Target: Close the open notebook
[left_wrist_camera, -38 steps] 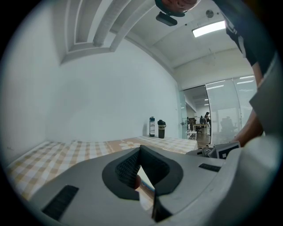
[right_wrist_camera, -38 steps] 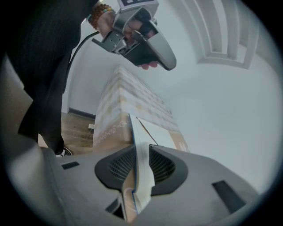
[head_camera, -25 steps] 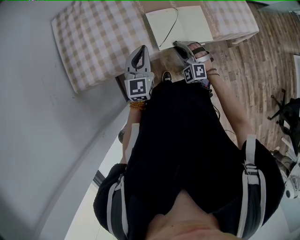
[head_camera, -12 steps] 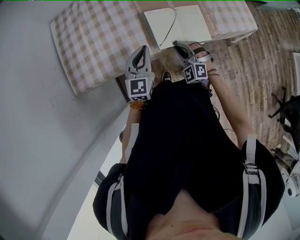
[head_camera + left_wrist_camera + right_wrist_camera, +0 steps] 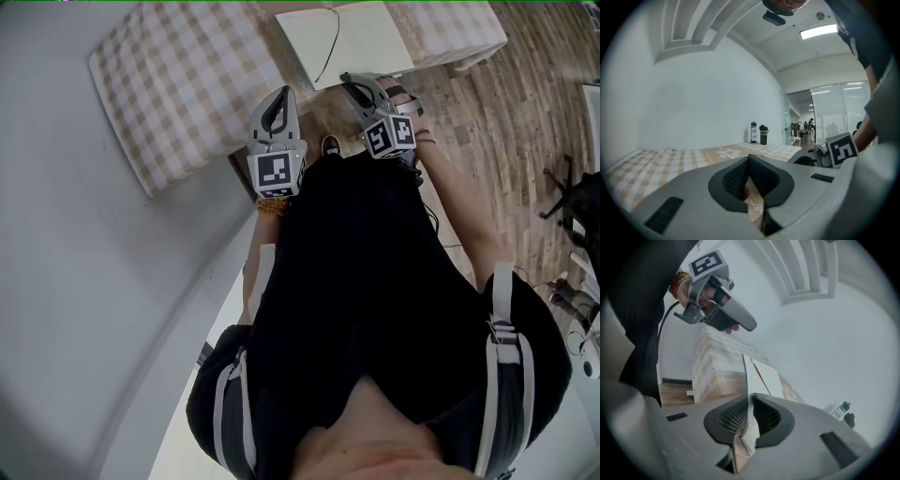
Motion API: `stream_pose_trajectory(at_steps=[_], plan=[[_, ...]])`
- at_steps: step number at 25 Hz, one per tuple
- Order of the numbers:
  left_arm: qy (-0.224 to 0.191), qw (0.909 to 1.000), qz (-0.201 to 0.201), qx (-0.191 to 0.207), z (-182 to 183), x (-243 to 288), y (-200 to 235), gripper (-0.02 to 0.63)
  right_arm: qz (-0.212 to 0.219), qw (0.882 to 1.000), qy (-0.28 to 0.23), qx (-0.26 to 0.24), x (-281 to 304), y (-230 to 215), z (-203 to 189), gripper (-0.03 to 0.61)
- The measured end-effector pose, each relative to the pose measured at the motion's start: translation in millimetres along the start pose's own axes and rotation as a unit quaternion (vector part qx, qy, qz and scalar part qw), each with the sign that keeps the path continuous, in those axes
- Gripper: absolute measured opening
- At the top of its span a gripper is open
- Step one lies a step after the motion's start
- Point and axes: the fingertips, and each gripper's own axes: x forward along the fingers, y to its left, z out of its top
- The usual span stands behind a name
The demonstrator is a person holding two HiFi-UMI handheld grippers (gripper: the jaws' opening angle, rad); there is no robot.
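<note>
My right claw [image 5: 750, 399] is closing on the notebook [image 5: 361, 37], pinching its near edge; my left claw [image 5: 749, 160] is pressed together, holding nothing.

Right gripper [image 5: 749, 401] jaws closing, with the notebook [image 5: 761, 376] edge between them and a pad on each side of it. The clamped part stands upright, seen edge-on. The rest of the notebook lies open beyond on the checked tablecloth [image 5: 712, 366]. Upper left: left gripper [image 5: 749, 325], jaws together, gripped by a hand [image 5: 712, 294]; marker cube [image 5: 707, 263] on top, bead bracelet [image 5: 677, 282] at the wrist. Two bottles [image 5: 844, 412] far right. Wood floor [image 5: 675, 401] lower left, white wall [image 5: 825, 348] behind.
</note>
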Motion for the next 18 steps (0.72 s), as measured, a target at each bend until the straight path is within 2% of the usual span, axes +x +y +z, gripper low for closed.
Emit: stream_pose_trajectory(at_steps=[2,12,18], plan=[[-0.001,1.0,-0.003,0.003,-4,-12,-16,0.002,-0.006,1.0,-0.002,0.01,-18,9,-2,0.04],[0.0,0.9998,-0.018,0.011,-3,-9,-28,0.002,-0.02,0.998,-0.005,0.06,-28,4,-6,0.037],[0.001,0.9997,-0.022,0.013,-4,-7,-28,0.002,-0.032,0.993,-0.01,0.113,-32,-3,-9,0.033]])
